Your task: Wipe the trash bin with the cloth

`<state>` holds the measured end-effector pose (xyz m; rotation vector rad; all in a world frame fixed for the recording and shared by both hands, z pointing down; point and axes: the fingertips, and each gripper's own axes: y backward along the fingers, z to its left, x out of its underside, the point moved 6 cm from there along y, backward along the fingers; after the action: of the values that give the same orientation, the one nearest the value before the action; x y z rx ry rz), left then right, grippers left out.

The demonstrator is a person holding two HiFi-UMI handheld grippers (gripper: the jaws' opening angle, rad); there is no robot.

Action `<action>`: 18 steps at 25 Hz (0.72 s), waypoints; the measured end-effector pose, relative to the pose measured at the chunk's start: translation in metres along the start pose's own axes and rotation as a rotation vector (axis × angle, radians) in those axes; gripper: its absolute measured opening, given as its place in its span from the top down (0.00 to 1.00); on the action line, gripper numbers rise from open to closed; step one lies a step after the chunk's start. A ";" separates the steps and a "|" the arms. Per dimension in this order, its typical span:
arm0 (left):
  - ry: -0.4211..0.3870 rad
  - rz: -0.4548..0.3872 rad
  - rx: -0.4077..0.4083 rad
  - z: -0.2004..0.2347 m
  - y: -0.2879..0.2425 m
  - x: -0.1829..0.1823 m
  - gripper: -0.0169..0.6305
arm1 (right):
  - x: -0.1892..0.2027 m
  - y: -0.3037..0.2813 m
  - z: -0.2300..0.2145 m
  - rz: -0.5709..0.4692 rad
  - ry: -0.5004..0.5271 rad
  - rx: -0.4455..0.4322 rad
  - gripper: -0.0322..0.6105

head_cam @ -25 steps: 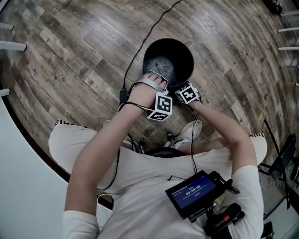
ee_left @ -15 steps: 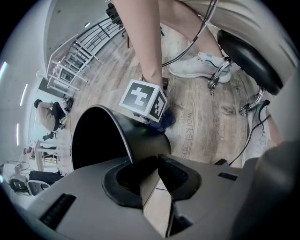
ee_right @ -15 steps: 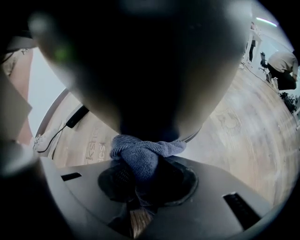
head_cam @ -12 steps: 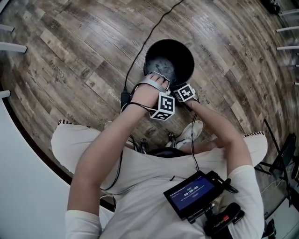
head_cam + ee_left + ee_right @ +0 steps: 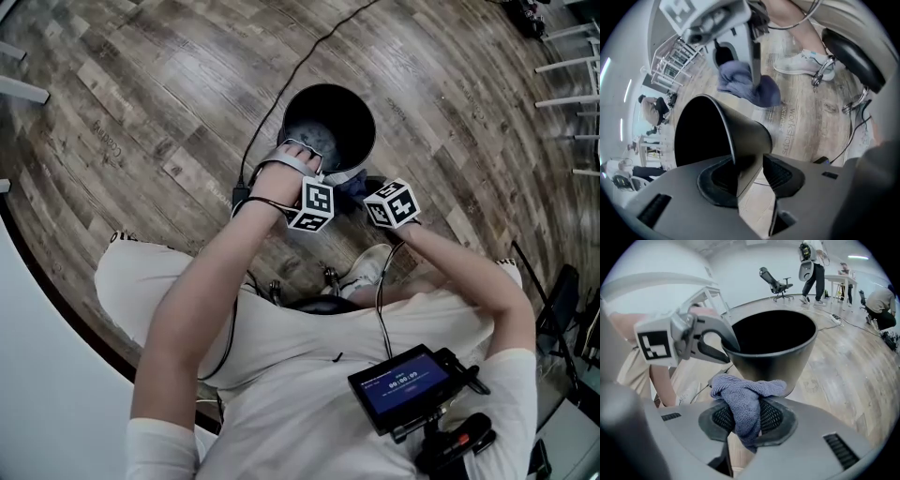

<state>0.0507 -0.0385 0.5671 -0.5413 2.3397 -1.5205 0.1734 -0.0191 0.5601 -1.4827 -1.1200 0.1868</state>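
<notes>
While the trash bin stands upright on the wooden floor, just ahead of the person's feet, I see both claws gathered at its near edge. My left claw points steeply down over the rim, with the bin's dark wall running between its two pads: one pad sits inside the bin and the other outside. Its jaws have just been opening, and I can make out a gap between the outer pad and the wall, so the wall is straddled and not pinched. My right claw is clamped on the cloth, a blue-grey towel bunched between the pads, with a fold spilling over the top and a tail hanging below them. From the head view, the cloth sits outside the bin, just beside the near right part of the rim; I cannot tell whether it touches the wall. A dark cable trails across the floor past the bin's left side, and a pale shoe rests on the boards near the cloth.
</notes>
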 end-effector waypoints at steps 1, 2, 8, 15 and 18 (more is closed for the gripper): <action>-0.018 0.006 -0.008 -0.001 -0.001 0.000 0.75 | -0.006 0.009 0.002 -0.018 -0.008 0.002 0.80; -0.029 0.010 -0.010 -0.001 -0.002 -0.001 0.78 | -0.011 0.016 0.004 -0.033 -0.015 0.006 0.80; -0.059 0.011 0.001 -0.005 0.000 -0.007 0.81 | -0.028 0.024 0.008 -0.060 0.010 0.027 0.80; -0.065 0.007 0.010 -0.008 0.001 -0.011 0.81 | -0.024 -0.001 -0.002 -0.004 0.028 0.029 0.80; -0.068 0.006 0.014 -0.007 0.001 -0.012 0.81 | -0.012 -0.023 -0.013 0.026 0.032 0.039 0.80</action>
<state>0.0582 -0.0272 0.5696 -0.5727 2.2762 -1.4912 0.1642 -0.0410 0.5771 -1.4610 -1.0668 0.2012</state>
